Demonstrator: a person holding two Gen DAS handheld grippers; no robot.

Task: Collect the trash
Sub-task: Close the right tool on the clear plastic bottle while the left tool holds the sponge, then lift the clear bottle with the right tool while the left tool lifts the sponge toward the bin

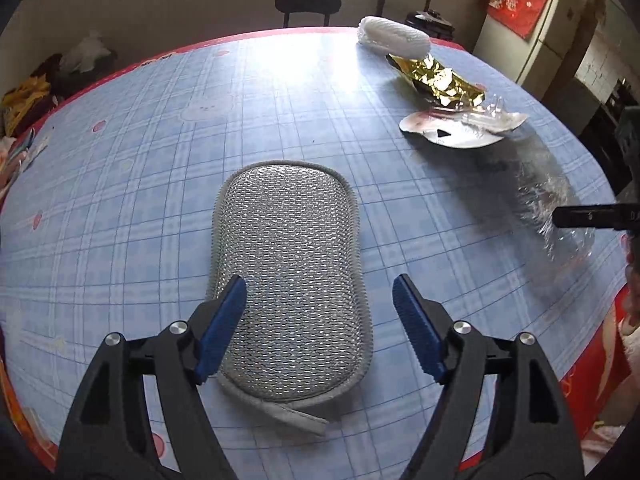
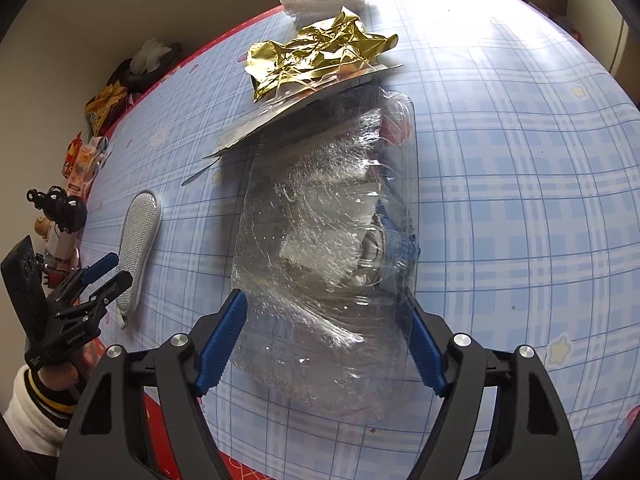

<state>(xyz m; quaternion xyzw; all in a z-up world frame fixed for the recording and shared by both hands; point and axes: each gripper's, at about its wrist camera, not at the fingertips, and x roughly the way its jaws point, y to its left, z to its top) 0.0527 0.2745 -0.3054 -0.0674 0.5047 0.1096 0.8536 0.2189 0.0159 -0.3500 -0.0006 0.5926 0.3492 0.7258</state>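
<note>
The right tongs (image 2: pixel 322 332) stood open around a clear plastic bottle (image 2: pixel 328 240) lying on the desk (image 2: pixel 520 200), while the left tongs (image 1: pixel 320 320) gaped over a silver scouring pad (image 1: pixel 288 280).

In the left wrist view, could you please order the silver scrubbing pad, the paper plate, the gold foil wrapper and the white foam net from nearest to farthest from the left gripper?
1. Silver scrubbing pad, partly between the open left gripper fingers.
2. Paper plate, ahead to the right.
3. Gold foil wrapper, just beyond the plate.
4. White foam net, by the table's far edge.
</note>
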